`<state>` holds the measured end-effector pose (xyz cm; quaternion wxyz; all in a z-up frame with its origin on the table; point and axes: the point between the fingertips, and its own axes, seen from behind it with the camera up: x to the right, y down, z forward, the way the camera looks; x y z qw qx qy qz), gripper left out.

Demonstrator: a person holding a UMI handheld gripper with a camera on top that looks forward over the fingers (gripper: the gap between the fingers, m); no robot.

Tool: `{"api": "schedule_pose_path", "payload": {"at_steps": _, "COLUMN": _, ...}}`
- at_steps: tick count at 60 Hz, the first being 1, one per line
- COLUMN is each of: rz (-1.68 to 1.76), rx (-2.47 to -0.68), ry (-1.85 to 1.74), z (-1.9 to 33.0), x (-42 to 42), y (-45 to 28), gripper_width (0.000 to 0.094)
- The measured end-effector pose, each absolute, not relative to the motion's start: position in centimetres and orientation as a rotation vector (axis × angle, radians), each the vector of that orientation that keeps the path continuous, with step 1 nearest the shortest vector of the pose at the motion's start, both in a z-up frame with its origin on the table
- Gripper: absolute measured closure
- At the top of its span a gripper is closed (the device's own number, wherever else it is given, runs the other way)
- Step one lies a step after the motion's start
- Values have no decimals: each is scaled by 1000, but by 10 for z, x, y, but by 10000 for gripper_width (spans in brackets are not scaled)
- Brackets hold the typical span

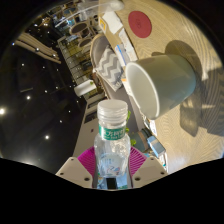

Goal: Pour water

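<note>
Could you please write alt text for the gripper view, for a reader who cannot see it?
The gripper holds a clear water bottle between its fingers, capped top pointing toward a white cup just beyond it on a wooden table. The view is tilted.

A clear glossy plastic bottle (115,150), a smooth matt white cup (160,82), and a pale wood-grain table (200,90).

We see our gripper (113,170) tilted, fingers (87,162) closed against a bottle (114,140), magenta pads pressing both its sides.
</note>
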<state>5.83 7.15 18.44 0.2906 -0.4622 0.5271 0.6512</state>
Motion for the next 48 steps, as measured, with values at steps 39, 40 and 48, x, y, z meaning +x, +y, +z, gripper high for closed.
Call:
{"api": "schedule_pose_path", "payload": {"at_steps": 39, "rz": 510, "rx": -1826, "ry": 438, "z": 200, "x": 190, "y": 94, "gripper_width": 541}}
{"api": "schedule_pose_path", "payload": {"at_steps": 40, "rz": 456, "rx": -1830, "ry": 404, "z": 199, "x": 199, "y": 95, "gripper_width": 541}}
{"api": "schedule_pose_path", "payload": {"at_steps": 48, "rz": 105, "rx": -1871, "ry": 191, "z": 169, "x": 262, "y": 100, "gripper_width": 543}}
